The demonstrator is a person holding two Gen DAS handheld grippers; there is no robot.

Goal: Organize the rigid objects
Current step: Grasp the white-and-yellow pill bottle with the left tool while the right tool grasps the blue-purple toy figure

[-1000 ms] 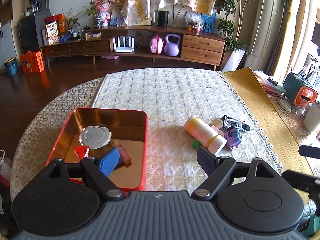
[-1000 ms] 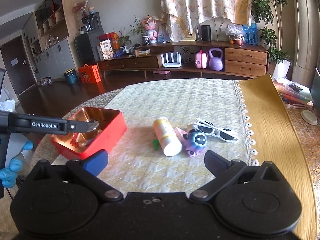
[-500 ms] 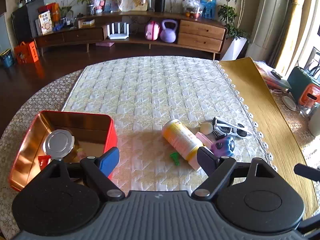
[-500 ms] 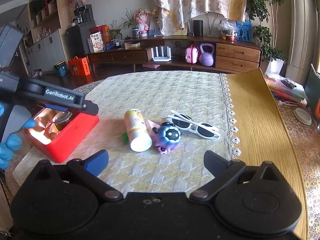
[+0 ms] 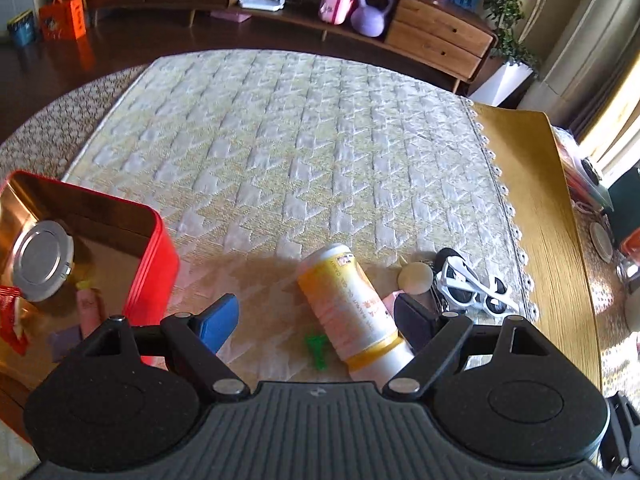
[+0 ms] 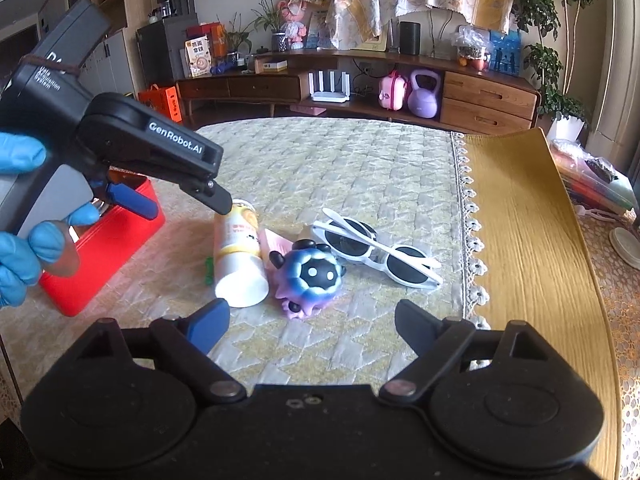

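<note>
My left gripper (image 5: 316, 320) hangs with jaws apart over the yellow bottle (image 5: 352, 304) lying on the desk (image 5: 280, 140), right of the red tin (image 5: 156, 264). I'd straddle its middle squarely so it cannot roll. My right gripper (image 6: 312, 320) is spread too, empty. Loose: one bottle, one sunglasses (image 6: 376, 248), one purple toy (image 6: 310, 276).

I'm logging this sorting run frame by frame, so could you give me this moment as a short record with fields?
container: red tin, open, at table's left
in tin: round metal lid, small items too blurred to name
left tool: open, over the yellow bottle
right tool: open, empty, back from the pile
bottle: lying on its side, white cap toward the cameras
beside bottle: purple toy, white sunglasses, small green piece
surface: quilted cloth
</note>
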